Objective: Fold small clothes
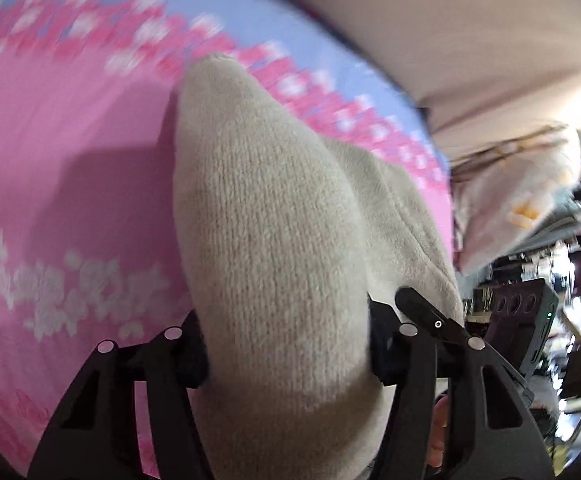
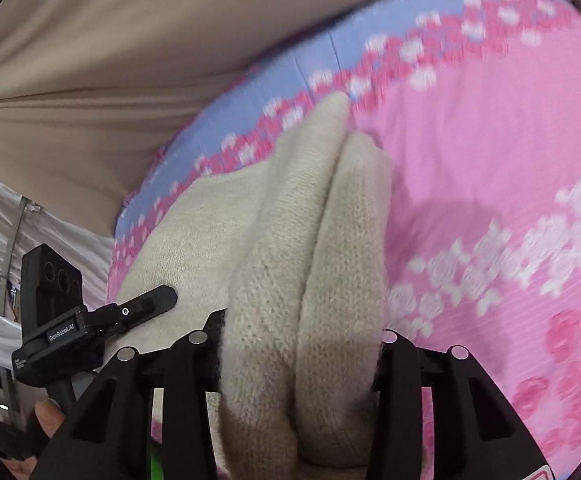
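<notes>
A beige knit garment (image 1: 274, 240) hangs over a pink floral bedsheet (image 1: 70, 160). My left gripper (image 1: 288, 360) is shut on a thick fold of it, the cloth bulging up between the fingers. My right gripper (image 2: 298, 364) is shut on another bunched fold of the same garment (image 2: 314, 248), which shows two rolled layers. The right gripper's finger (image 1: 426, 312) shows close beside the left one, against the cloth. The left gripper's finger (image 2: 146, 304) shows in the right wrist view, lying on the garment. The rest of the garment is hidden behind the folds.
The bedsheet (image 2: 490, 160) has a blue band and white flower prints along its far edge. A beige curtain or wall (image 2: 110, 60) lies beyond it. A pale pillow or bag (image 1: 522, 192) and dark clutter (image 1: 550, 300) sit off the bed's side.
</notes>
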`<act>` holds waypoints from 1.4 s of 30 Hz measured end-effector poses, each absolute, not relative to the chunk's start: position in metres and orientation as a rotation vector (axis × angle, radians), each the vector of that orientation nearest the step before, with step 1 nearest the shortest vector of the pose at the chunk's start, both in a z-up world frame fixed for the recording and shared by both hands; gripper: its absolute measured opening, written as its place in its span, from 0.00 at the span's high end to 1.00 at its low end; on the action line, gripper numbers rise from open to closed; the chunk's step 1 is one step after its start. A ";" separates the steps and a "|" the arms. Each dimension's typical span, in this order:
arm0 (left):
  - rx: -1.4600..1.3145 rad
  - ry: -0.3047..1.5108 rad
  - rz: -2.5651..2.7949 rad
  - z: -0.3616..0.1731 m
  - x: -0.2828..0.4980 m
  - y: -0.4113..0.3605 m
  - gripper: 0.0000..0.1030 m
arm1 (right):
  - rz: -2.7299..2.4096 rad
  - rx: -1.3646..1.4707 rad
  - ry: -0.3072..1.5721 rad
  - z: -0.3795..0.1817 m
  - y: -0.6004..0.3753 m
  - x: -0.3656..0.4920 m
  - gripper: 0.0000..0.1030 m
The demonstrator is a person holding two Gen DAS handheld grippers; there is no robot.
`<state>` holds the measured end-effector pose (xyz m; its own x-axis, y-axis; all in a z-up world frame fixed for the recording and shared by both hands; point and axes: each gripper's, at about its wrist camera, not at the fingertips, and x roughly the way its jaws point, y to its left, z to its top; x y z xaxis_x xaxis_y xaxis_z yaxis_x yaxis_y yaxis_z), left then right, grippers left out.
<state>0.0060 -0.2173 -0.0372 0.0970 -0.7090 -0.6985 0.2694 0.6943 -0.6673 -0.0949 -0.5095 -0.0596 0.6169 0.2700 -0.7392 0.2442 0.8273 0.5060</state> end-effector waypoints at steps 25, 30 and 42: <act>-0.285 1.234 -0.683 -0.002 0.020 -0.254 0.44 | -0.056 0.629 0.854 -0.023 -0.519 -0.132 0.60; -0.225 1.064 -0.713 0.074 0.010 -0.224 0.44 | -0.029 0.568 0.725 0.046 -0.488 -0.139 0.60; -0.207 0.782 -0.716 0.191 0.010 -0.136 0.42 | 0.074 0.436 0.501 0.170 -0.375 -0.123 0.60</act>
<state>0.0100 -0.1356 0.1913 0.4902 -0.6580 -0.5716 0.5112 0.7482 -0.4229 -0.1233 -0.3751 0.1697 0.8765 0.1734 -0.4490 0.0370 0.9058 0.4220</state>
